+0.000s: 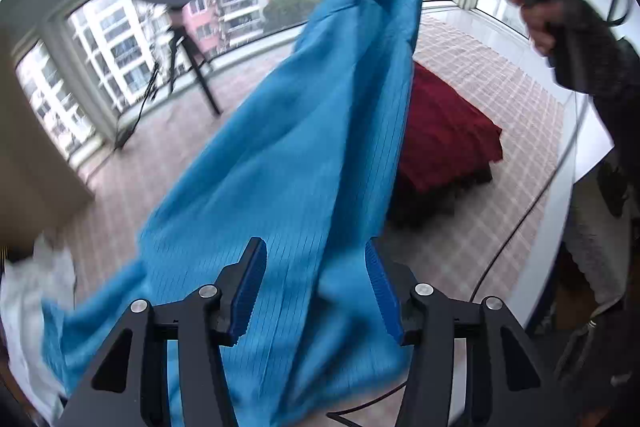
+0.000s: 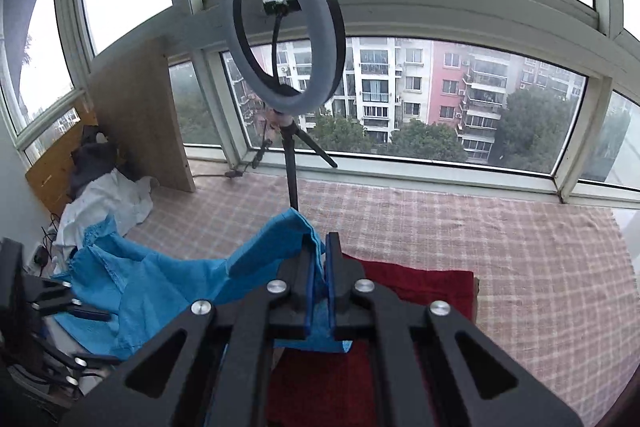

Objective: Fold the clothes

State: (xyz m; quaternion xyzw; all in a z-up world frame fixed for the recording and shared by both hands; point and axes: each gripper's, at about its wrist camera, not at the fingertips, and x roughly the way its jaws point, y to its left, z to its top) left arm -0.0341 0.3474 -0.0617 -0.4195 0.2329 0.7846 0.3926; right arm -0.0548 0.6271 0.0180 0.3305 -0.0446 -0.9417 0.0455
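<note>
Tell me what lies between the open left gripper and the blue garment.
Nothing visible does. The left gripper is open with the blue garment hanging right between and ahead of its fingers. The right gripper is shut on a corner of it.

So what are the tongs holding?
The right tongs pinch the blue cloth by an edge. The left tongs are open, holding nothing.

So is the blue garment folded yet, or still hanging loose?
Loose: the blue garment hangs unfolded from the shut right gripper; left gripper open.
</note>
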